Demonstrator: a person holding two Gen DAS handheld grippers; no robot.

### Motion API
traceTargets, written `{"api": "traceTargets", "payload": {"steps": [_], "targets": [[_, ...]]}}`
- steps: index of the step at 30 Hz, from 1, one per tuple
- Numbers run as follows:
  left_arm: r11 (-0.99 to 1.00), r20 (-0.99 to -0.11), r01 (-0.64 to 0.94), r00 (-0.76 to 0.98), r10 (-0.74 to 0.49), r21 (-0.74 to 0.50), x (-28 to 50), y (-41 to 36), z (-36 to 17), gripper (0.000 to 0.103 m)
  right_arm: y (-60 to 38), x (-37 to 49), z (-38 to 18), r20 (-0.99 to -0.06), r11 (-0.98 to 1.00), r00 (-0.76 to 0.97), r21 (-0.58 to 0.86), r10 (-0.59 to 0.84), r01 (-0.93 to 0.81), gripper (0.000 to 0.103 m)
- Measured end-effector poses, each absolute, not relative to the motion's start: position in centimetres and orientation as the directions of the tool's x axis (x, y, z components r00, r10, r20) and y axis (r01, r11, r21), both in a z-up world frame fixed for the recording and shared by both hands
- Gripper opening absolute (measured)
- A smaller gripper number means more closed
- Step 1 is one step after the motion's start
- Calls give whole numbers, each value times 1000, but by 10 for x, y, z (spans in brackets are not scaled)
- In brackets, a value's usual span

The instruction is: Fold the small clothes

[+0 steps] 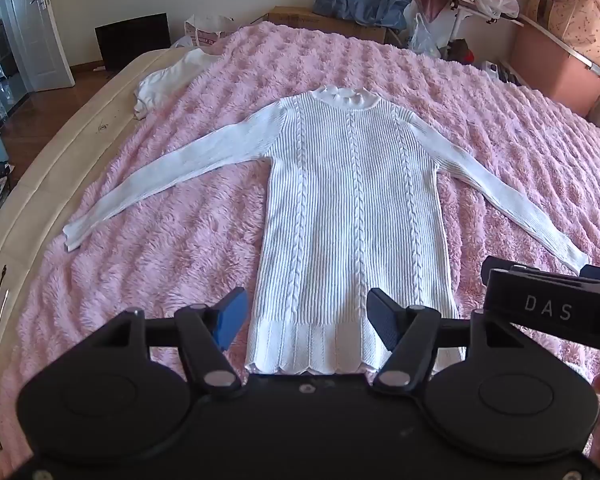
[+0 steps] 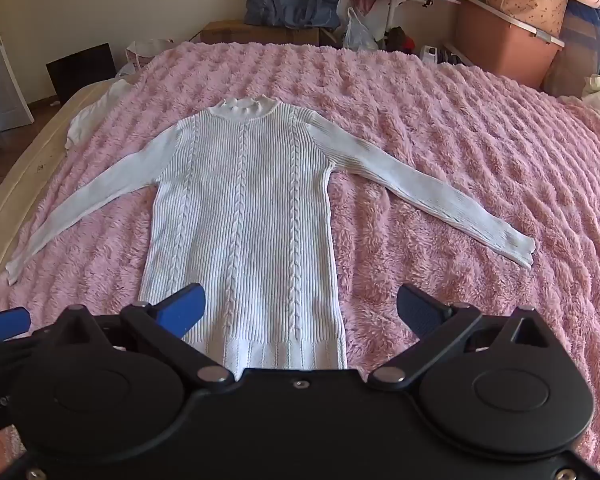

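Both wrist views downward, sharing sweater

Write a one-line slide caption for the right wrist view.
Open right claw poised above the hem of a white cable-knit sweater spread flat, sleeves out, on a fluffy pink bedspread.

A white ribbed sweater lies flat on the pink fuzzy blanket, sleeves spread, collar at the far end. Above its hem the left gripper hovers, jaws apart, holding nothing.
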State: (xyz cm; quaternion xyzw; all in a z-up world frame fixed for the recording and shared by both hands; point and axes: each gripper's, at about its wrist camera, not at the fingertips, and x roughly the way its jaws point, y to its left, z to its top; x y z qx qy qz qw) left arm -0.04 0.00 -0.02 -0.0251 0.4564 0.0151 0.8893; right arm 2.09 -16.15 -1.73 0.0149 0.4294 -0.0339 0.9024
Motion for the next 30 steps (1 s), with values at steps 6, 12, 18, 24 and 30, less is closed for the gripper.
{"api": "traceTargets", "payload": {"steps": [6, 12, 18, 24, 30], "targets": [[998, -820, -53, 573, -1, -38, 0, 1, -4, 69, -161, 21, -17, -771, 998, 636, -5, -47, 68, 103], [998, -818, -51, 576, -3, -39, -1, 2, -5, 69, -161, 22, -18, -775, 997, 630, -9, -54, 75, 103], [998, -817, -52, 576, 0, -37, -1, 3, -4, 69, -161, 21, -17, -776, 997, 629, -8, -54, 75, 103], [997, -819, -60, 573, 0, -41, 1, 2, -3, 69, -161, 21, -18, -774, 997, 630, -10, -55, 75, 103], [998, -821, -59, 571, 3, -38, 1, 1, -4, 69, -161, 21, -17, -775, 997, 630, -11, -57, 77, 103]]}}
